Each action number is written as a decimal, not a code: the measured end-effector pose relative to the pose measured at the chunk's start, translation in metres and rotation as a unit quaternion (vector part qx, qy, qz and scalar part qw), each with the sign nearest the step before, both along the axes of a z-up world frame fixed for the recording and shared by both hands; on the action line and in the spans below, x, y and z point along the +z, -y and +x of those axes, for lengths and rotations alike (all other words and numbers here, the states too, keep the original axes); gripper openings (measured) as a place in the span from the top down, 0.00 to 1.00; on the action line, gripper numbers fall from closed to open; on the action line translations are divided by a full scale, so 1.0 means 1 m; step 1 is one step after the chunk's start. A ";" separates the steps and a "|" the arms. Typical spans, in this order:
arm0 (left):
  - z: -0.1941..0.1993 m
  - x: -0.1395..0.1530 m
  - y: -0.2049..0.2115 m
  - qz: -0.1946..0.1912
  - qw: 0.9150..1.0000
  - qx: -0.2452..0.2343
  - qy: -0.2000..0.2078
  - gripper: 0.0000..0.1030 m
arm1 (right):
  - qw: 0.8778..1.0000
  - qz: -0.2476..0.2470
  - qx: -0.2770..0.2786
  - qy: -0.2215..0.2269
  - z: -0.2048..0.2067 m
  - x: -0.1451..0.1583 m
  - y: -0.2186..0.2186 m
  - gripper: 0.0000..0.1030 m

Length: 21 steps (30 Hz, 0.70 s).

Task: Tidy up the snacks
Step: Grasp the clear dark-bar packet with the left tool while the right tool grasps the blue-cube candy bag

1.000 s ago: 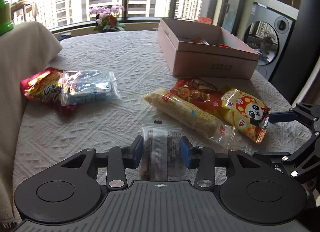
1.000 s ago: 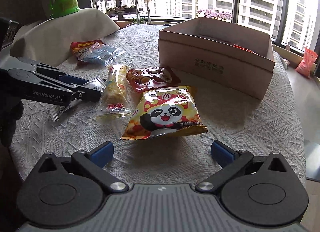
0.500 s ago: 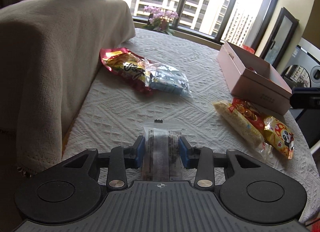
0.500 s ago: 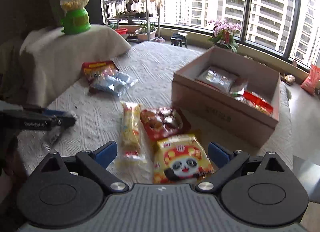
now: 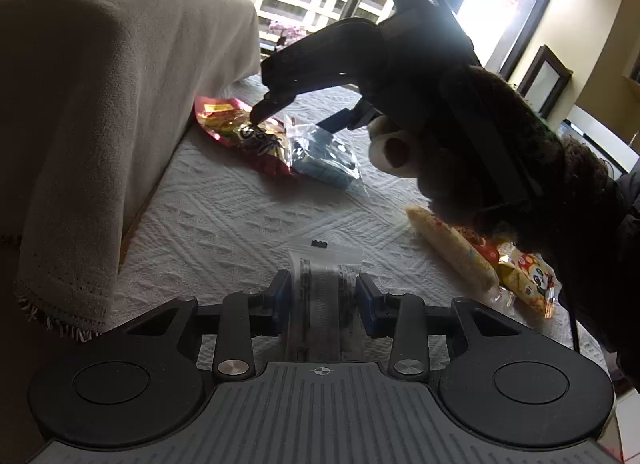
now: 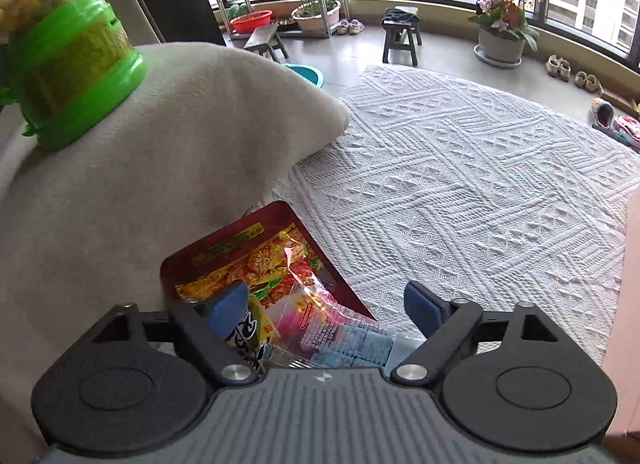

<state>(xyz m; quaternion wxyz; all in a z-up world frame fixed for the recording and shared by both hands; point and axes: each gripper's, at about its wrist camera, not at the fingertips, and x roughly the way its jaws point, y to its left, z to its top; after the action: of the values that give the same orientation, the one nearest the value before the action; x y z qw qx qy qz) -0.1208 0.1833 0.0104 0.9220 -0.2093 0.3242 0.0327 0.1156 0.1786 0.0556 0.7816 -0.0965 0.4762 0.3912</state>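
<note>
My left gripper is shut on a clear packet with dark contents, held just above the white tablecloth. Further off, a red snack bag lies partly under a clear bag of blue pieces. My right gripper hangs over both, pointing steeply down. In the right wrist view the right gripper has its jaws closing; the red snack bag and the blue-piece bag lie between them, and the pads are not squeezing them. A long yellow packet and a panda bag lie at the right.
A beige cloth-covered hump with a green candy dispenser on it stands close to the left of the red bag. A person's fuzzy brown sleeve crosses the left wrist view. A cardboard box edge shows at the far right.
My right gripper has swung left from the panda bag to the red and blue bags, and its jaws have narrowed. My left gripper has shifted and rolled with the clear packet still in it.
</note>
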 end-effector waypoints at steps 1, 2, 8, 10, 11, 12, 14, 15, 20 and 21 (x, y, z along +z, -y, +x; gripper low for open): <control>-0.001 -0.001 -0.003 -0.009 1.000 0.001 0.003 0.63 | 1.000 0.005 0.006 -0.007 -0.002 0.002 0.005 0.36; -0.002 -0.002 -0.005 -0.013 1.000 0.006 0.003 0.72 | 1.000 0.008 0.014 -0.009 -0.005 0.004 0.012 0.40; -0.004 -0.006 -0.010 -0.034 0.999 0.016 0.013 0.75 | 0.999 -0.024 0.043 -0.013 -0.037 0.005 0.084 0.62; -0.002 -0.005 -0.006 -0.036 0.999 0.007 0.010 0.75 | 0.998 -0.023 0.051 -0.016 -0.048 0.003 0.112 0.62; -0.001 -0.004 -0.003 -0.034 0.999 -0.001 0.008 0.75 | 0.998 -0.021 0.051 -0.016 -0.053 0.004 0.123 0.62; -0.001 -0.002 -0.002 -0.029 1.000 -0.009 0.004 0.75 | 0.998 -0.019 0.051 -0.013 -0.057 0.005 0.134 0.62; -0.001 0.001 -0.001 -0.029 0.999 -0.013 0.003 0.76 | 0.999 -0.023 0.042 0.014 -0.066 0.012 0.152 0.61; -0.003 0.004 0.000 -0.028 1.000 -0.012 0.005 0.76 | 0.998 -0.031 0.044 0.040 -0.074 0.016 0.159 0.57; -0.002 0.019 0.019 0.070 0.996 -0.053 -0.021 0.75 | 0.988 -0.029 0.105 0.111 -0.109 0.028 0.171 0.14; -0.002 0.020 0.025 0.092 0.993 -0.069 -0.028 0.75 | 0.985 -0.036 0.120 0.120 -0.113 0.026 0.167 0.14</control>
<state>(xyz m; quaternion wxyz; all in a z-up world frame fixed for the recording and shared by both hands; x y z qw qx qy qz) -0.1232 0.1587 0.0307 0.9278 -0.0999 0.3594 0.0042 0.0024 0.0116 0.0814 0.7766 -0.2271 0.3773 0.4504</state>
